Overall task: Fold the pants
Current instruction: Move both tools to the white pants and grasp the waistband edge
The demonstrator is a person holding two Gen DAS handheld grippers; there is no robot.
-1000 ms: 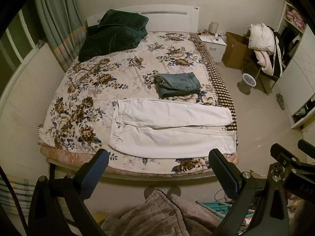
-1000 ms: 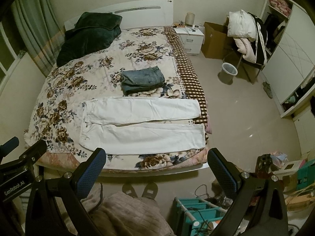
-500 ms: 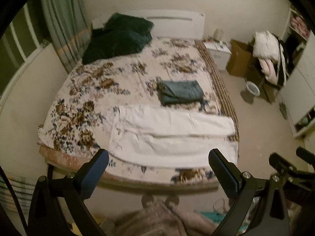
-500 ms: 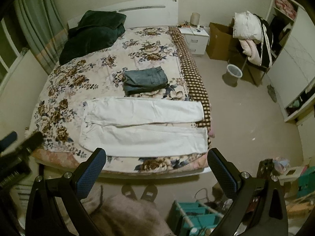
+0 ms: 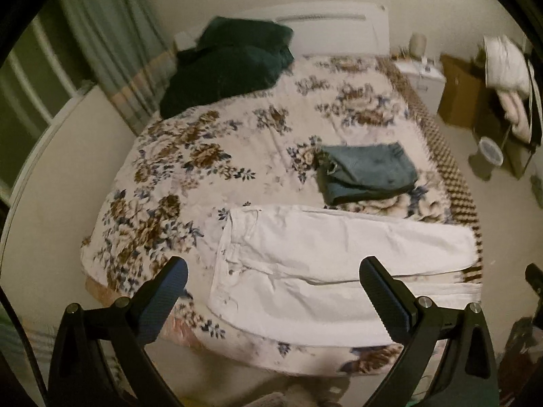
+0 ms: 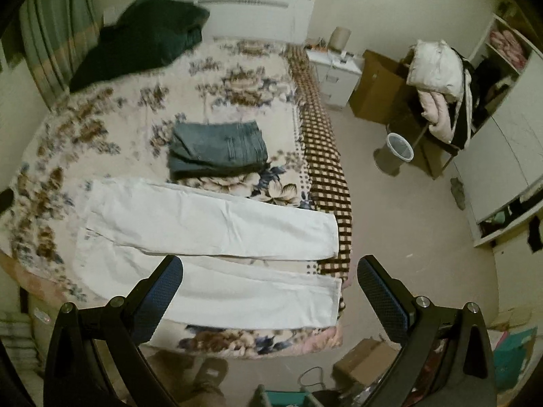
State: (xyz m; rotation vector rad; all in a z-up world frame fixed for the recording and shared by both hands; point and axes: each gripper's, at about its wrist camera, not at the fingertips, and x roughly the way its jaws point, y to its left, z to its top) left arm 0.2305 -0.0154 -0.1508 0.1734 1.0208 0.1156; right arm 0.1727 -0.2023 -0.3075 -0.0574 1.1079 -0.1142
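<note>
White pants (image 5: pixel 332 254) lie flat across the near end of a floral bedspread (image 5: pixel 217 156), waist to the left, both legs stretched to the right; they also show in the right wrist view (image 6: pixel 210 237). My left gripper (image 5: pixel 271 298) is open and empty, above the waist end near the bed's foot. My right gripper (image 6: pixel 268 295) is open and empty, above the near leg close to its cuff. Neither touches the pants.
Folded blue jeans (image 5: pixel 366 169) lie behind the white pants. Dark green bedding (image 5: pixel 224 68) is piled at the headboard. Right of the bed are a nightstand (image 6: pixel 336 74), a cardboard box (image 6: pixel 376 84), a waste bin (image 6: pixel 397 151) and a clothes-laden chair (image 6: pixel 437 78).
Both grippers have moved forward toward the bed; the pants now look larger and closer. The left view shifted toward the waist, the right toward the cuffs. Both stayed open.
</note>
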